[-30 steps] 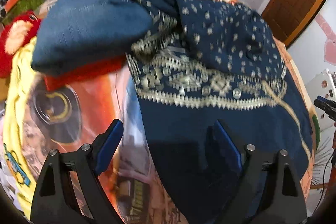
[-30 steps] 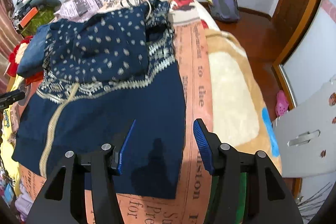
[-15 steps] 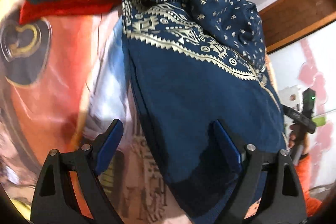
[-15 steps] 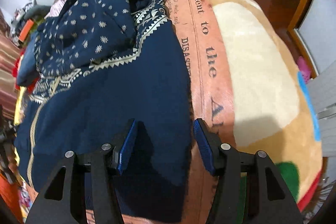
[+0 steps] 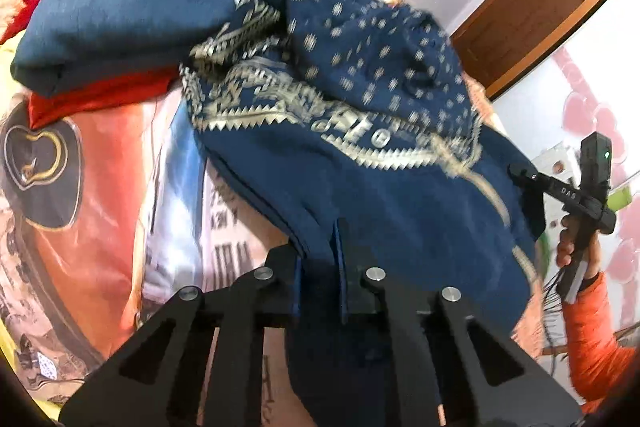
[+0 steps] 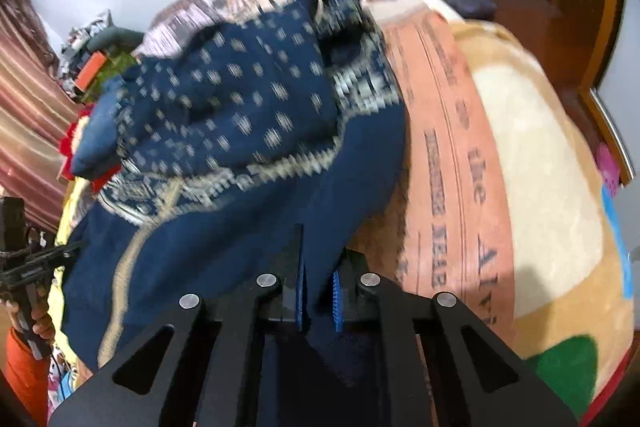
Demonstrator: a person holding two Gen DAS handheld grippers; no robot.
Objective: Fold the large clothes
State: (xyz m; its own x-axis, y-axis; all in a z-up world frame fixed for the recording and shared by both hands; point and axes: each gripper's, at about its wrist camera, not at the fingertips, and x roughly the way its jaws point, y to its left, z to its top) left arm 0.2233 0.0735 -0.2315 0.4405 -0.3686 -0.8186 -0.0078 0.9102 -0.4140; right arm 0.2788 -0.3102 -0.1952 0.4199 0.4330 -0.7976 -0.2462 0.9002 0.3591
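Patterned garment [image 5: 360, 155] across the bed [image 6: 540, 167], folded stack [image 5: 120, 23] just left (touching).

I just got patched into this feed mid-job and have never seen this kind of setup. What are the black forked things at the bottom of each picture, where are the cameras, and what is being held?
There is no robot arm here. A person holds one handheld gripper in each hand, and each gripper carries a fisheye camera looking forward along its jaws. The black forked shape at the bottom of each view is that gripper itself.

The left gripper appears in the left wrist view, the right gripper in the right wrist view. Both have just been closing, and each now pinches the near edge of the navy patterned garment lying on the printed bedspread.

Farther back are folded blue clothes on a red item. At the right edge of the left wrist view you can see the person's hand and orange sleeve holding the other gripper.
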